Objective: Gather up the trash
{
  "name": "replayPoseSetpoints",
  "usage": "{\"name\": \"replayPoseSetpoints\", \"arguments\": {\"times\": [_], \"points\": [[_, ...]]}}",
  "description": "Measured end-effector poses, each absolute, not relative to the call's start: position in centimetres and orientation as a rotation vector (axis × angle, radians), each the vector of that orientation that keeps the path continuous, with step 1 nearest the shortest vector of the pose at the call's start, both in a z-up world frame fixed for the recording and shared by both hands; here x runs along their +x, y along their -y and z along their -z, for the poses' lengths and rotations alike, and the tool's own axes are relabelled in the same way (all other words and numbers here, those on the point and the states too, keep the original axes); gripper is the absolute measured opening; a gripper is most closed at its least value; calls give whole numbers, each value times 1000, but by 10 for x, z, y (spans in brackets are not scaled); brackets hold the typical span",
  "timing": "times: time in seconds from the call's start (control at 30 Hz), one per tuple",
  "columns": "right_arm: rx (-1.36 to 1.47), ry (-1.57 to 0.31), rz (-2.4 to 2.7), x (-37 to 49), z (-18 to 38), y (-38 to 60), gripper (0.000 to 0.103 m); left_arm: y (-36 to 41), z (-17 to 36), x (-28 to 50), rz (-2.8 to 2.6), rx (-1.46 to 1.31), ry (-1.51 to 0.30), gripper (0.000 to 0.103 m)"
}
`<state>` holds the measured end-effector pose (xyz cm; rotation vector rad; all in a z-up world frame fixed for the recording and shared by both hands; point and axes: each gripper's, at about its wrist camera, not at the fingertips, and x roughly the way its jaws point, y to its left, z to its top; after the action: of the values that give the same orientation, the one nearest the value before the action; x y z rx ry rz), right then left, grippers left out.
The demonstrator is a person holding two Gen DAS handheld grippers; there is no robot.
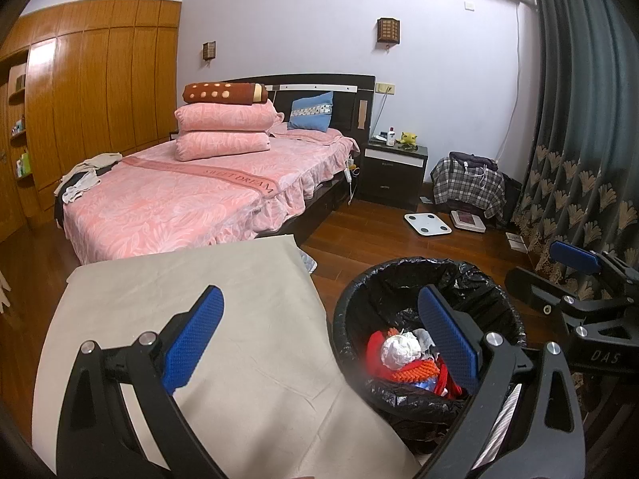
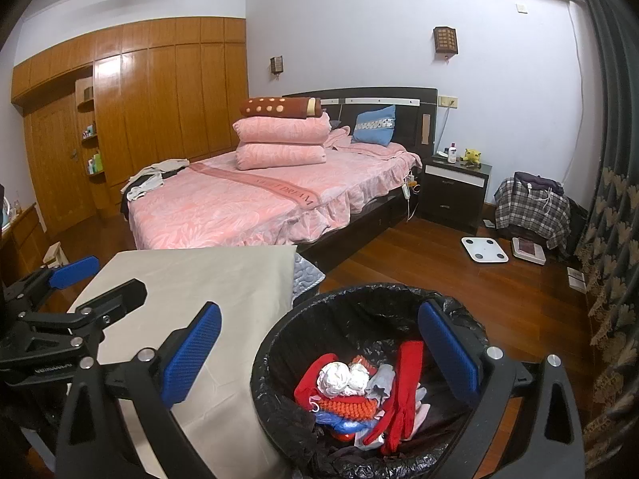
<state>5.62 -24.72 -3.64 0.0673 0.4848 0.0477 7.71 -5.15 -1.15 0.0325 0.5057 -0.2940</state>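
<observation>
Hovering over the bin (image 2: 279, 343), you have both claws spread wide and empty: the left gripper (image 1: 319, 339) has nothing between its blue pads, and the right gripper (image 2: 319, 347) holds nothing either. The trash sits inside the black-lined bin, which stands on the wooden floor just beside the cloth-covered table (image 1: 179, 319). You can see crumpled white paper balls (image 2: 339, 379), a red glove (image 2: 403, 391) and an orange knitted piece (image 2: 347, 407) piled at the bottom. The bare part of the table that shows carries no more trash, so the collecting looks close to finished, though the near edge of the table is hidden behind your claws.

Watch the liner. Its black plastic (image 1: 399, 275) is folded loosely over the rim, and your right finger in each view hangs close above it. Lower either claw carelessly and a pad could snag the plastic, pulling the liner down into the bin or tipping the bin over.

Mind the two claws as well. They are near each other, the left one over the table edge and the right one over the bin, so a quick sideways swing could knock them together.

If you sweep across the table, the cloth is wrinkled and may bunch or drag with a finger.
</observation>
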Motion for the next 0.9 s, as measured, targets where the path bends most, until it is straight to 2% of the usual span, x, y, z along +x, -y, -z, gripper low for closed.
{"name": "replayPoseSetpoints", "arguments": {"times": [0.9], "points": [[69, -489, -48, 58, 38, 244, 97, 49, 13, 78, 291, 30, -514, 95]]}}
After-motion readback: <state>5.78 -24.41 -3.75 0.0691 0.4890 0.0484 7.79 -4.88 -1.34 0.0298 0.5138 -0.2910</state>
